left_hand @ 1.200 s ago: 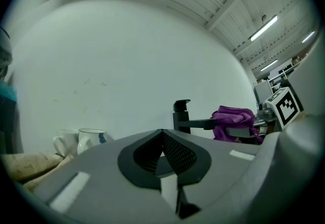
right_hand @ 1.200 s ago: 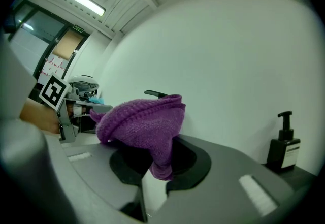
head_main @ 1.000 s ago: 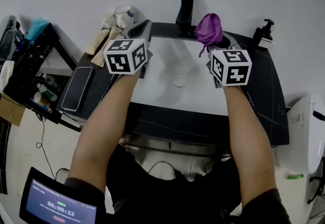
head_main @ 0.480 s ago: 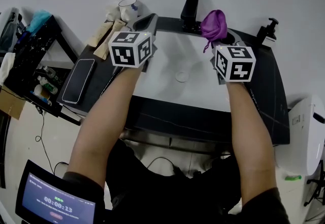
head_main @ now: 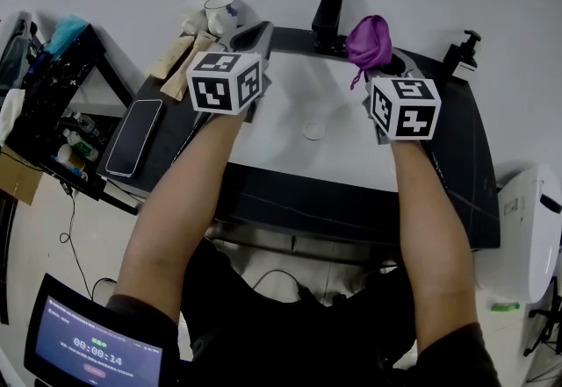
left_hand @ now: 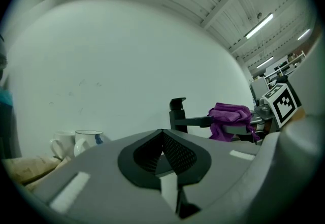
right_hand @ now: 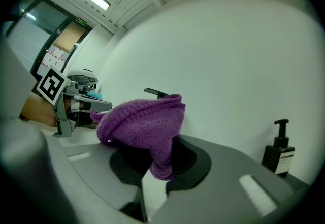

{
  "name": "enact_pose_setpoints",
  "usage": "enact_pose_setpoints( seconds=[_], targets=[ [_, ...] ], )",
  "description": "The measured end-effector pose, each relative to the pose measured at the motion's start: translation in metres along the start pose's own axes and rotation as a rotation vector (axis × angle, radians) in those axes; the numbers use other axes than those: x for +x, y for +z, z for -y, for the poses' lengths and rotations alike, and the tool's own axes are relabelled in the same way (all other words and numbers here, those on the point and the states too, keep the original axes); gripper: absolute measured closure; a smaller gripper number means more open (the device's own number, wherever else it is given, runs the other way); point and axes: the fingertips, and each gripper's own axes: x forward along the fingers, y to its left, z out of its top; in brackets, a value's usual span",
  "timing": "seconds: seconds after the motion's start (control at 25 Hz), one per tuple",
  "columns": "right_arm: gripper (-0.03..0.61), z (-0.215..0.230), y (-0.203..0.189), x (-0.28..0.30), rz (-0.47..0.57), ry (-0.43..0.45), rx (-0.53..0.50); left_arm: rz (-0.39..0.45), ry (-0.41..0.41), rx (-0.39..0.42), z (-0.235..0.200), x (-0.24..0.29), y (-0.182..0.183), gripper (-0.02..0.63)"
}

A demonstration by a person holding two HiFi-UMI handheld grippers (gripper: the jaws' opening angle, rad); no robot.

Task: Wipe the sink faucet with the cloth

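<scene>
The right tongs (right_hand: 155, 167) are clamped on a bunched purple knitted cloth (right_hand: 142, 124). They carry it high, just right of the black square-spouted faucet (head_main: 327, 12), likely so its folds can rub the spout. The left tongs (left_hand: 163, 159), closed on nothing, hang left of the faucet, clear of the wiping path.

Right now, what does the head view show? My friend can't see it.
The right tongs hold a purple cloth up beside the black faucet at the back of a white sink. The left tongs hover empty at the sink's back left corner, and a phone lies on the dark counter.
</scene>
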Motion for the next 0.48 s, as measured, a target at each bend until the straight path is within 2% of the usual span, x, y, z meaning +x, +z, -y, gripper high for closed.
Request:
enact_pose_setpoints(
  seconds=[0.48],
  targets=[
    [0.520, 0.0006, -0.0001, 0.0002, -0.003, -0.001, -0.002, 0.002, -0.002, -0.005, 0.0000, -0.0001, 0.0004, 0.597]
  ],
)
